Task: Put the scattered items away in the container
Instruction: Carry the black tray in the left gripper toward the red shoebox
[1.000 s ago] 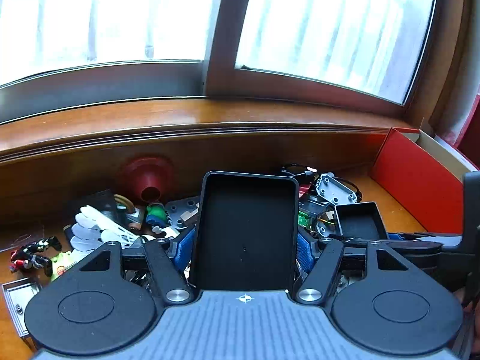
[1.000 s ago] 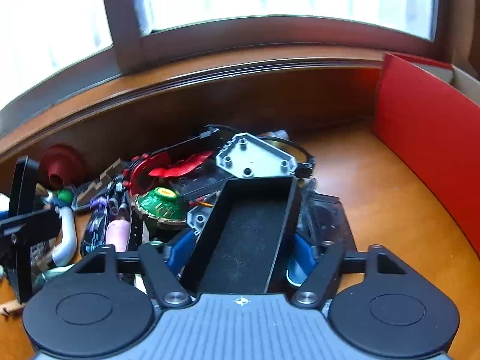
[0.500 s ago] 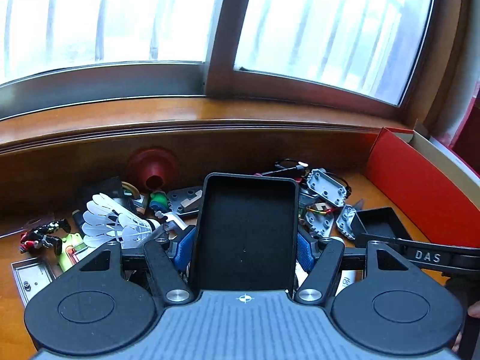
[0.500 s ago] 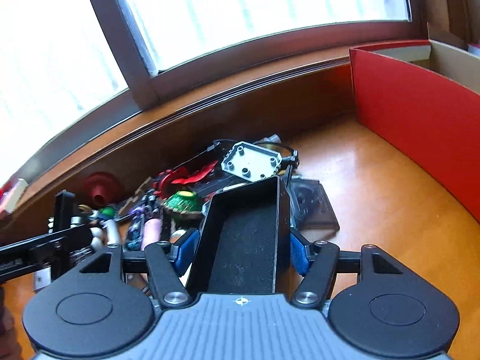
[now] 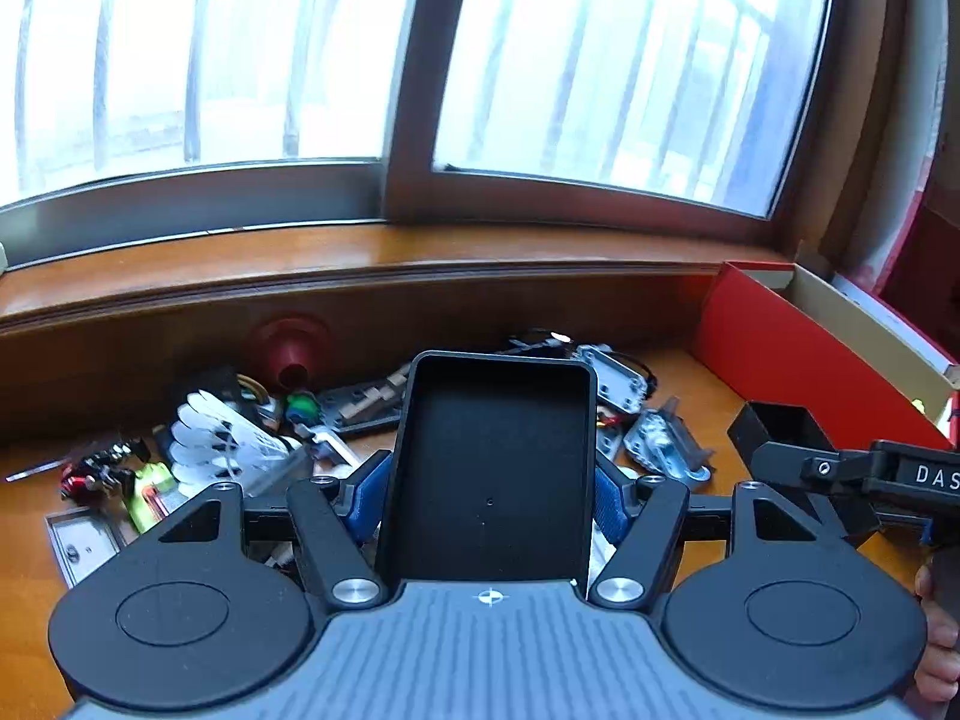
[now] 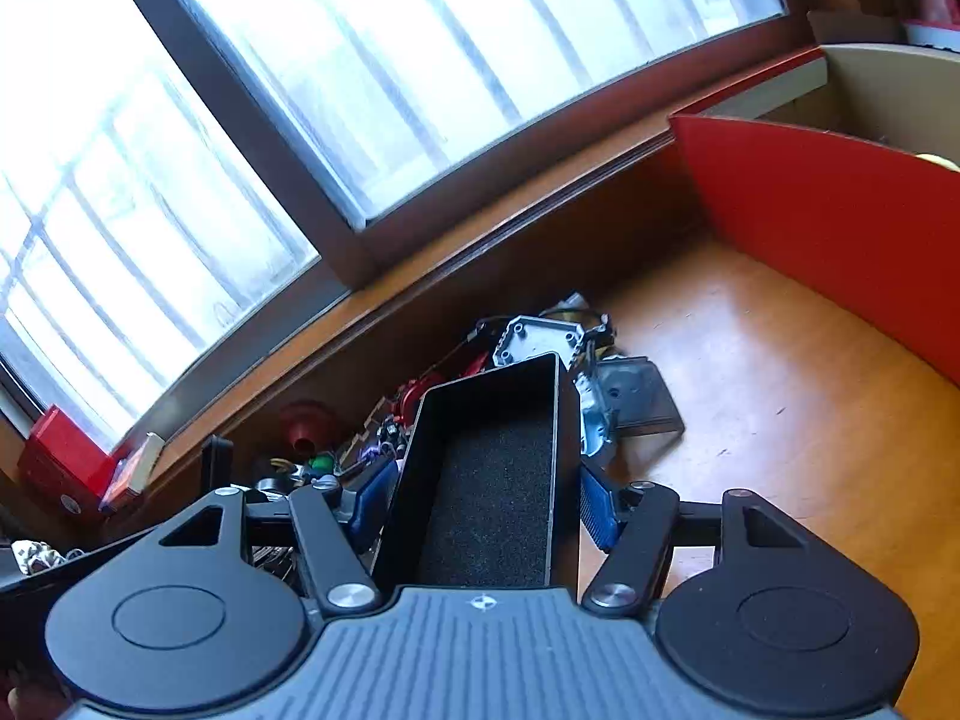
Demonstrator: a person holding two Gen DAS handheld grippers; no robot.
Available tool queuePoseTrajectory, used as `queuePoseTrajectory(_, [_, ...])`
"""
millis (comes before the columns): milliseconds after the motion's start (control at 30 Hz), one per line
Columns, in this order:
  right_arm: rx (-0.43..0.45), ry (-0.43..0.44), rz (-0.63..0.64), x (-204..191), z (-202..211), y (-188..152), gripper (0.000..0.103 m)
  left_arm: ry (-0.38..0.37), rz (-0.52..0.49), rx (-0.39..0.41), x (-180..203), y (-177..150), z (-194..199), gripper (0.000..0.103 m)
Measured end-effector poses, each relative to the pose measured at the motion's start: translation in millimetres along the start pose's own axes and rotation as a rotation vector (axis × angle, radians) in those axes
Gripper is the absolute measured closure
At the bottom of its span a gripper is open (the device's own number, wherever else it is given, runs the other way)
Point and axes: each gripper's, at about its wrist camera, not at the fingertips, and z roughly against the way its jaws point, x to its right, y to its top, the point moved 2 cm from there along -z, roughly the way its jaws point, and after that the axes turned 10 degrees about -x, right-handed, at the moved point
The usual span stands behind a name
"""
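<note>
The left gripper [image 5: 492, 486] is clamped on a black tray [image 5: 489, 468], its blue pads [image 5: 367, 495] pressed against the tray's two long sides, open face toward the camera. The right gripper [image 6: 480, 495] grips a second black tray [image 6: 489, 480] the same way; this one is narrower and foam-lined inside.

The red box [image 5: 804, 354], the container, serves as landmark. In the left wrist view, far left of it on the wooden table [image 5: 714, 378] lie a small metal plate [image 5: 81, 546], a yellow-green toy [image 5: 147, 489], a white shuttlecock [image 5: 222, 441] and a red funnel [image 5: 292, 345]; grey metal parts [image 5: 663, 441] lie nearer the box. Just in front of the box the right gripper shows from the side with its tray.

The right wrist view alone shows a red case [image 6: 60, 468] on the sill, far left of the red box [image 6: 834, 216], a dark square plate [image 6: 639, 393] on bare table between clutter and box, and the box's cardboard inside, with something pale at its rim, too small to identify.
</note>
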Motion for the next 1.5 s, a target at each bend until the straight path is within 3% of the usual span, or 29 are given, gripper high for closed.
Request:
queuePoseTrajectory(233, [-0.028,-0.020,-0.039,19.1,8.0,-13.7,0.038,-0.019,-0.031,-0.037,18.1,-9.3,-3.6,0.037])
queuePoseTrajectory(400, [-0.005,0.022,-0.087,24.1,8.5,-9.1,0.038,-0.027,-0.039,-0.044,24.2,-14.9,-3.3,0.037])
queuePoseTrajectory(667, [0.074,0.076,0.007,0.1,27.5,17.6,0.038,-0.021,-0.029,-0.020,24.2,-20.0,9.8,0.037])
queuePoseTrajectory(1167, [0.032,-0.080,0.104,7.9,59.2,-18.5,0.038,-0.055,-0.014,-0.075,39.6,-31.7,-1.9,0.037])
queuePoseTrajectory(1500, [0.032,-0.060,0.134,41.0,89.8,-24.1,0.038,-0.019,-0.027,-0.076,90.7,-33.2,-2.3,0.037])
